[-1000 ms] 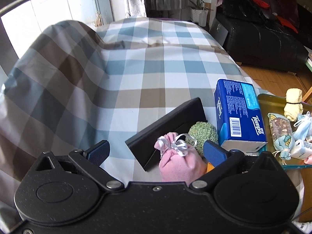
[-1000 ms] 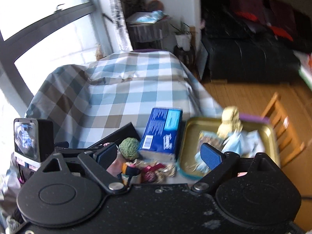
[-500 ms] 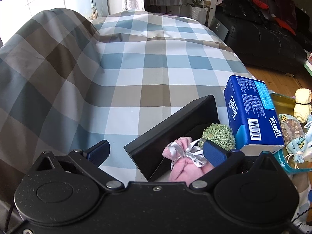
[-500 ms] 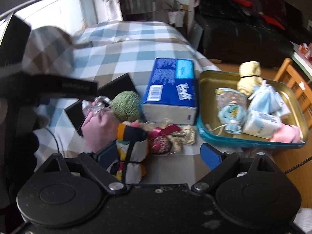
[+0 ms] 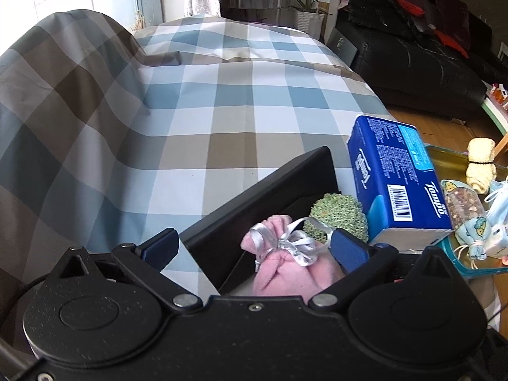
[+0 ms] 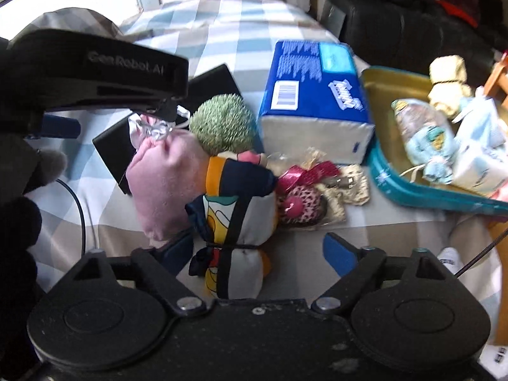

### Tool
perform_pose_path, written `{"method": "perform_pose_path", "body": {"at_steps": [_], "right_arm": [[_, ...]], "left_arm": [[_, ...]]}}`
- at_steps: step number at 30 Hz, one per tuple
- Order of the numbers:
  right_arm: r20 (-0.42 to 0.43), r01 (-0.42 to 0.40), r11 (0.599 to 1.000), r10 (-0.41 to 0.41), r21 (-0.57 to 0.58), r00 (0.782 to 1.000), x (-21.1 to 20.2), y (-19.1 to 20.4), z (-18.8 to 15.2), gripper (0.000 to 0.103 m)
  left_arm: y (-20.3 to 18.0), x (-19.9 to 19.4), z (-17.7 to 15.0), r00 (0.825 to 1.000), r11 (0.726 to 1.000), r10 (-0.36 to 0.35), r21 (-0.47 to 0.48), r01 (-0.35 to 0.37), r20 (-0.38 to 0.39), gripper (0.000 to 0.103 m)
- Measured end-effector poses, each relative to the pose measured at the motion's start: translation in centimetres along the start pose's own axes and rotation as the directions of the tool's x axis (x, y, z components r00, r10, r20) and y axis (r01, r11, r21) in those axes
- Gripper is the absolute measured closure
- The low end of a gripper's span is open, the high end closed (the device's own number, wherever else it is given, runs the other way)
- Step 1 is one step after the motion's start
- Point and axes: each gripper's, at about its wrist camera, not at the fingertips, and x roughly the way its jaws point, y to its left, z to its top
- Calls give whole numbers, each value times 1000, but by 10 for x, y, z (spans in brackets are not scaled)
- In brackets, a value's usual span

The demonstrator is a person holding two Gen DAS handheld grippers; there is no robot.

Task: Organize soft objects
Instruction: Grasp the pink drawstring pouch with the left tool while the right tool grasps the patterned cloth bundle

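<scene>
A pile of soft things lies on the checked cloth. My left gripper (image 5: 254, 249) is open and hangs low over a pink pouch (image 5: 285, 270) tied with silver ribbon, which sits between its fingers without being pressed. Behind the pouch is a green knitted ball (image 5: 336, 216). My right gripper (image 6: 258, 252) straddles a patterned cloth bundle (image 6: 235, 219) bound with a black band. Its jaws are closing, and the right pad (image 6: 339, 254) still stands clear of the bundle. The pink pouch (image 6: 165, 184) and green ball (image 6: 222, 123) lie just beyond it.
A black box (image 5: 263, 197) lies open behind the pouch, with a blue tissue pack (image 6: 314, 95) beside it. A teal tray (image 6: 412, 190) on the right holds several soft items. A red-ribboned pouch (image 6: 301, 197) and beige crochet piece (image 6: 352, 184) lie before the tissue pack.
My right gripper has dropped down onto the pile and now has the patterned bundle between its narrowing jaws. My left gripper has sunk a little over the pink pouch.
</scene>
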Motion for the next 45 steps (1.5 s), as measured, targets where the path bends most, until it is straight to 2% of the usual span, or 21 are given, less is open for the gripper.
{"method": "perform_pose_path", "body": {"at_steps": [7,8,9,11,22,31,34,37,38,39,43,44,45], "right_arm": [[-51,-34,999,34,4,998,17,-1,0,37],[-49,-34,999,34,-7,998,16,0,-1,41],[-52,-51,999,50,-19,997,16,2,-1,54],[-63,-82,996,81,-17,995,13,4,0,64],[-133,-102,994,105,24,986,4,-6,1,65],[-174,-93,995,96,27,980,5,-16,-2,64],[-166,-93,995,98,34,981,10,-19,-6,59],[-133,-90,996,93,30,987,13,-21,-3,35],[-123,-81,996,84,27,989,15,-23,-2,30],[-119,-72,997,75,27,990,18,-23,-2,30],[-123,-86,994,94,69,988,20,-30,1,32],[-121,-91,993,99,75,988,19,-32,1,34],[-118,-97,992,105,77,987,20,-33,2,40]], "left_arm": [[-5,7,-4,1000,999,-23,27,23,-12,4],[-5,8,-4,999,999,-34,29,34,-18,4],[-5,9,-4,998,998,-47,30,48,-29,4],[-7,11,-5,997,997,-66,37,68,-47,4],[-20,23,-11,991,992,-60,101,72,-119,5],[-28,40,-11,976,991,-58,108,82,-210,5],[-37,45,-11,974,990,-26,128,56,-224,5],[-43,46,-13,975,988,6,149,28,-221,5],[-44,46,-13,976,988,11,151,22,-219,5],[-44,46,-13,976,989,15,149,18,-216,5],[-45,42,-12,979,989,36,149,-6,-201,15],[-46,41,-12,980,988,41,151,-11,-195,22],[-47,39,-12,981,988,49,156,-20,-189,28]]}}
